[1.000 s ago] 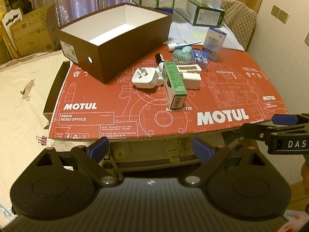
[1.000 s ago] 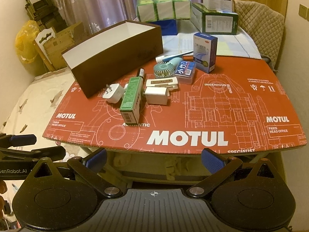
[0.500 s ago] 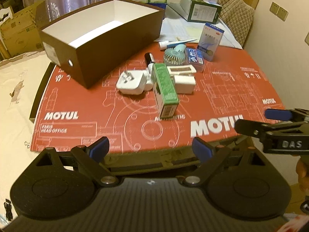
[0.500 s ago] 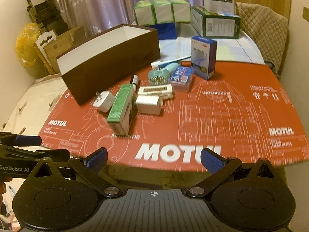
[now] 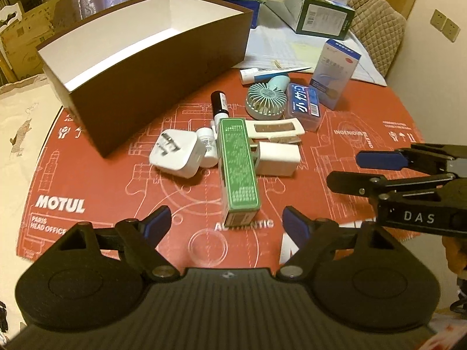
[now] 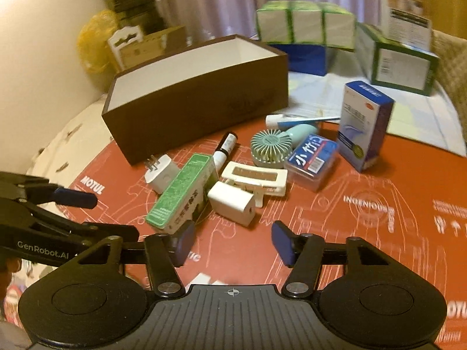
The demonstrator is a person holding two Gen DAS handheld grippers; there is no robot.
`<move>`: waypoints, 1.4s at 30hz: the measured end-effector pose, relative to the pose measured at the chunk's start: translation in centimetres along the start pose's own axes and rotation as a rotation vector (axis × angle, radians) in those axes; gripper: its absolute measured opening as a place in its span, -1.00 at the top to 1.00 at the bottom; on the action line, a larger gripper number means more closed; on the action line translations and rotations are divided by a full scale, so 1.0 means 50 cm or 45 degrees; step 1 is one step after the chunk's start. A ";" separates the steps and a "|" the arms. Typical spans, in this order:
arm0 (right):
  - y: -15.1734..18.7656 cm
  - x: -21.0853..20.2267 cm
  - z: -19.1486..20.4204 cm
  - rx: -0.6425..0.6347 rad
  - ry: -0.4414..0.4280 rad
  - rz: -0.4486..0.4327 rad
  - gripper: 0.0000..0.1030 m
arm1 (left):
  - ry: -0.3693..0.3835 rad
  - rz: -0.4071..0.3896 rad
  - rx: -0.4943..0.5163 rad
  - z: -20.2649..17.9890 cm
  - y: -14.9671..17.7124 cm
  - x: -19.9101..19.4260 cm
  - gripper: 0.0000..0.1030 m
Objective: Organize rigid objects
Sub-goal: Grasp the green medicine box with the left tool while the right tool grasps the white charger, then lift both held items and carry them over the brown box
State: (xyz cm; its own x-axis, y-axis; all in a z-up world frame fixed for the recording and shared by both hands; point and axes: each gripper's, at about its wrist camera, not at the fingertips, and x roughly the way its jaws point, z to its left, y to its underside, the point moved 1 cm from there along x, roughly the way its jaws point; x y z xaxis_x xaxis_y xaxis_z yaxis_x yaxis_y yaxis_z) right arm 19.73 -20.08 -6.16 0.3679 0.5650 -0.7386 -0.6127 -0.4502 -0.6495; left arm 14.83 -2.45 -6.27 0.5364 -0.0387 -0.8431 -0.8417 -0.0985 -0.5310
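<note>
Small items lie in a pile on the red mat [image 5: 96,180]: a long green box [image 5: 238,172], a white charger plug [image 5: 176,153], a white adapter block [image 6: 232,205], a white clip [image 6: 255,179], a mint fan [image 6: 270,148] and a blue pack [image 6: 312,160]. An open brown box [image 5: 151,87] with a white inside stands behind them. My left gripper [image 5: 226,226] is open and its jaws are closing. The green box's near end sits just ahead between the tips, untouched. My right gripper [image 6: 233,240] is open and its jaws are closing. Nothing is between them, and the adapter block lies just ahead.
A blue-and-white carton [image 6: 364,122] stands upright at the right of the pile, with a tube [image 6: 297,121] behind the fan. Green-and-white cartons [image 6: 306,26] and papers fill the back. A clear round disc [image 5: 207,248] lies near the front edge.
Both grippers have moved forward and down over the red mat toward the pile. Both pairs of jaws have narrowed, the right pair more. The right gripper has rolled.
</note>
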 end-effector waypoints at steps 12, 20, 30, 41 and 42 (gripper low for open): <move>-0.042 0.122 -0.042 -0.278 -0.160 0.062 0.09 | -0.096 0.039 -0.068 -0.019 -0.034 0.088 -0.12; -0.043 0.188 -0.039 -0.463 -0.209 0.117 0.28 | -0.146 0.056 -0.077 -0.030 -0.035 0.113 0.11; -0.027 0.170 -0.051 -0.521 -0.256 0.131 0.53 | -0.160 0.071 -0.065 -0.058 -0.023 0.117 0.50; -0.004 0.109 -0.098 -0.435 -0.245 0.211 0.51 | -0.139 0.100 -0.036 -0.090 -0.005 0.097 0.43; -0.005 0.107 -0.098 -0.443 -0.241 0.211 0.48 | -0.138 0.098 -0.035 -0.090 -0.008 0.097 0.35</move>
State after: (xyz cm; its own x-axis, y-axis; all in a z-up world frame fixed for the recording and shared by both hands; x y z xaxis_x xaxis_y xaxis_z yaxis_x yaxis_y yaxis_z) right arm 25.28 -20.33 -10.85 0.1294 0.5675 -0.8131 -0.3687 -0.7337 -0.5708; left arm 18.08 -7.09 -9.76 0.4594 0.0606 -0.8862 -0.8771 -0.1266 -0.4633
